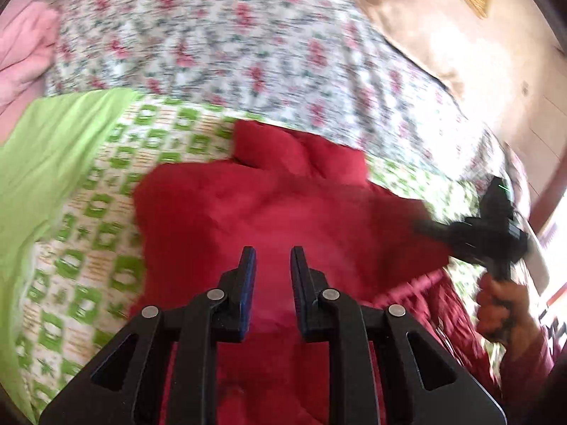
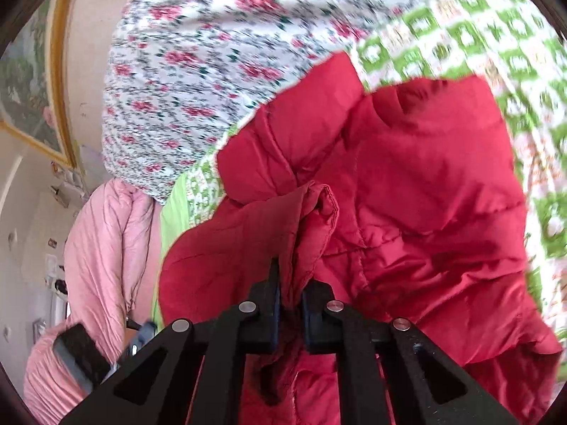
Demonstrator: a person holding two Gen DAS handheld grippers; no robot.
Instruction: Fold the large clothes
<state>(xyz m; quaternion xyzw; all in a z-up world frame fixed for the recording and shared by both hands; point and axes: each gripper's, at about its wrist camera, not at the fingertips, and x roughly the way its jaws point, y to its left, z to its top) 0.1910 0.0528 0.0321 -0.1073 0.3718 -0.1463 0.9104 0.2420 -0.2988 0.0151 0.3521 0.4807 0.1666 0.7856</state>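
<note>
A red padded jacket (image 1: 269, 209) lies crumpled on a bed with a green-and-white patterned sheet (image 1: 88, 219). My left gripper (image 1: 273, 265) hovers just above the jacket's near part, jaws open with only red fabric seen between them, holding nothing. My right gripper (image 2: 290, 283) is shut on a bunched fold of the red jacket (image 2: 425, 184), which rises between its jaws. The right gripper also shows in the left wrist view (image 1: 475, 230) at the jacket's right edge, held by a hand (image 1: 503, 304).
A floral red-and-white cover (image 1: 230, 39) lies beyond the jacket. A pink quilt (image 2: 102, 248) and plain green cloth (image 1: 42, 163) lie at the bed's left side. A framed picture (image 2: 32, 81) hangs on the beige wall.
</note>
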